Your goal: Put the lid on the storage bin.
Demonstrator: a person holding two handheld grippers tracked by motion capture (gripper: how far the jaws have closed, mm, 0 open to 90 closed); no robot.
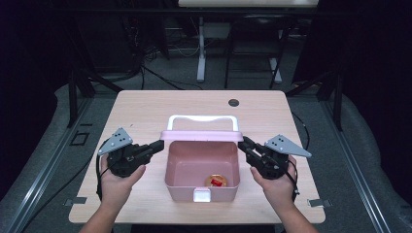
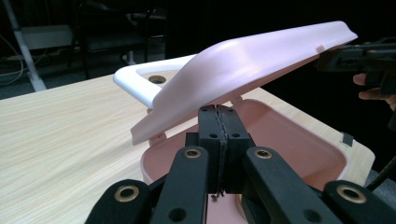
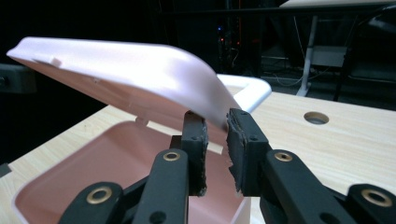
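Pink lidded box (image 1: 201, 167) at the middle of the wooden table (image 1: 145, 111), its lid (image 1: 201, 135) propped half open between two hand-held grippers.

The box looks like thin moulded plastic: light, stiff and smooth enough to slide on the tabletop, so I'd take hold of it by the lid's side edges or the white handle (image 1: 204, 119) at the back, and expect the base to skate if pushed. Inside, near the front wall, lies a small round orange-and-red thing (image 1: 216, 181); I can't tell what it is. The left gripper (image 2: 219, 122) has its jaws pressed together, tips just under the lid's left edge, as if propping rather than pinching it. The right gripper (image 3: 215, 127) is spread a little, jaws either side of the lid's right edge, not yet clamped.
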